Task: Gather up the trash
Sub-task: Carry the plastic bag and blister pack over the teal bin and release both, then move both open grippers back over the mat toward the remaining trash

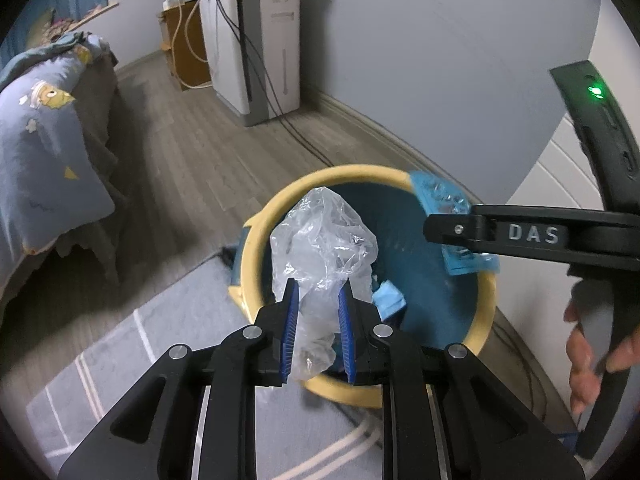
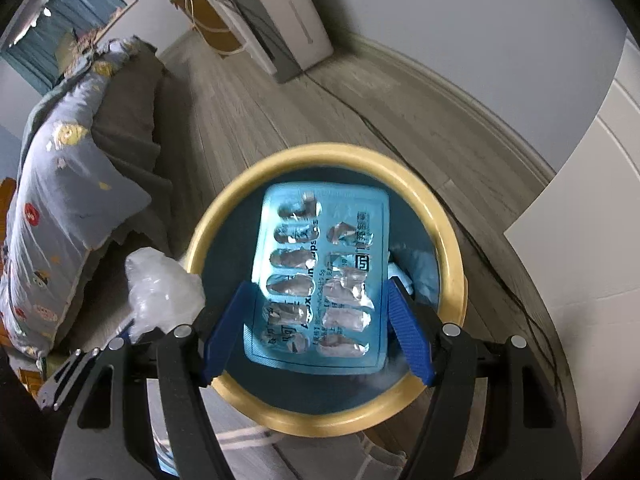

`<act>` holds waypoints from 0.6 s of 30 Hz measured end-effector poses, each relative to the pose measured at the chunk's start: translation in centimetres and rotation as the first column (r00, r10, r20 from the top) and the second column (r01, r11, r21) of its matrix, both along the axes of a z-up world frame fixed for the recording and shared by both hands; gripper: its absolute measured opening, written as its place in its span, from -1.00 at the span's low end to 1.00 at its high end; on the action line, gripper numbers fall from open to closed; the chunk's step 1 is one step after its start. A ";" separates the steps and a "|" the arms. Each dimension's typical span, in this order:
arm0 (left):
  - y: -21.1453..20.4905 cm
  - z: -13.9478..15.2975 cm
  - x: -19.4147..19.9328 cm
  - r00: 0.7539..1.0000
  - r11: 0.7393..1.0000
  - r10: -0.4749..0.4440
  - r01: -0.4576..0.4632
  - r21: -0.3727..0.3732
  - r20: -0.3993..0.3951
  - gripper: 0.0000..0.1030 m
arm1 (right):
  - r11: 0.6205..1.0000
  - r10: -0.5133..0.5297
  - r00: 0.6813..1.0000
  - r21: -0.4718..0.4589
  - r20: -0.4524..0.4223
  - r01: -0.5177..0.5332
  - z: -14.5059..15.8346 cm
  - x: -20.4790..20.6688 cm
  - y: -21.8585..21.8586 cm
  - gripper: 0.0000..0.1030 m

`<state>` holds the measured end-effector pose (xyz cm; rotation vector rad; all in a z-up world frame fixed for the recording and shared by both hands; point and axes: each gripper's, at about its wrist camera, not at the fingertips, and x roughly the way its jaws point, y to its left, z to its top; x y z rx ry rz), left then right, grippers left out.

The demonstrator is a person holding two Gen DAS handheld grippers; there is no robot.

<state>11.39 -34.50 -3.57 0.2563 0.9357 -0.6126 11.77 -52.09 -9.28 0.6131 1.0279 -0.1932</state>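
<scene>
A round bin with a yellow rim (image 1: 360, 171) and a dark blue inside stands on the floor. My left gripper (image 1: 319, 284) is shut on a crumpled clear plastic bag (image 1: 324, 232) over the bin's near-left rim. In the right wrist view that bag (image 2: 160, 284) shows just outside the left of the rim (image 2: 320, 152). My right gripper (image 2: 318, 284) is shut across the width of a blue blister pack (image 2: 320, 272) with torn foil pockets, held above the bin's opening. In the left wrist view the pack (image 1: 436, 194) hangs over the far-right rim. Blue scraps (image 1: 388, 298) lie inside the bin.
A bed with a patterned blue quilt (image 1: 40, 140) stands to the left. A white appliance (image 1: 256, 40) stands by the far wall, and its cables (image 1: 304, 140) run across the wood floor. A grey rug (image 1: 160, 340) lies before the bin. A person's hand (image 1: 584, 360) holds the right gripper.
</scene>
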 end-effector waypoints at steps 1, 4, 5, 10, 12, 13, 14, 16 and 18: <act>0.0 0.0 0.1 1.000 1.000 0.002 -0.002 -0.007 0.000 -0.55 | 1.000 -0.002 1.000 -0.002 0.007 0.002 0.1 0.1 0.0 0.35; 0.3 0.2 0.1 1.000 1.000 0.019 -0.019 -0.019 0.020 -0.24 | 1.000 -0.003 1.000 -0.004 0.020 0.003 0.4 0.0 0.2 0.61; 0.4 0.2 0.1 0.999 0.999 0.028 -0.027 -0.020 0.028 -0.03 | 1.000 -0.001 1.000 -0.002 0.022 0.001 0.5 0.1 0.3 0.68; 1.6 0.4 -0.1 0.996 0.997 0.076 -0.075 -0.020 0.056 0.64 | 1.000 0.020 1.000 -0.018 0.012 -0.019 0.7 0.5 1.0 0.85; 2.4 0.6 -0.2 0.993 0.995 0.097 -0.095 -0.030 0.065 0.74 | 1.000 0.018 1.000 -0.018 0.013 -0.017 0.9 0.5 1.0 0.87; 2.8 0.7 -0.2 0.992 0.994 0.106 -0.104 -0.035 0.064 0.75 | 1.000 0.016 1.000 -0.018 0.016 -0.015 1.0 0.4 1.0 0.89; 3.1 0.8 -0.2 0.992 0.993 0.114 -0.111 -0.037 0.062 0.76 | 1.000 0.014 1.000 -0.019 0.019 -0.013 1.2 0.3 1.1 0.89; 3.8 1.1 -0.3 0.990 0.992 0.126 -0.124 -0.038 0.060 0.78 | 1.000 0.012 1.000 -0.022 0.017 -0.012 1.3 0.3 1.2 0.89; 4.5 1.4 -0.5 0.989 0.990 0.136 -0.134 -0.031 0.065 0.78 | 1.000 0.014 1.000 -0.021 0.016 -0.014 1.7 0.0 1.4 0.89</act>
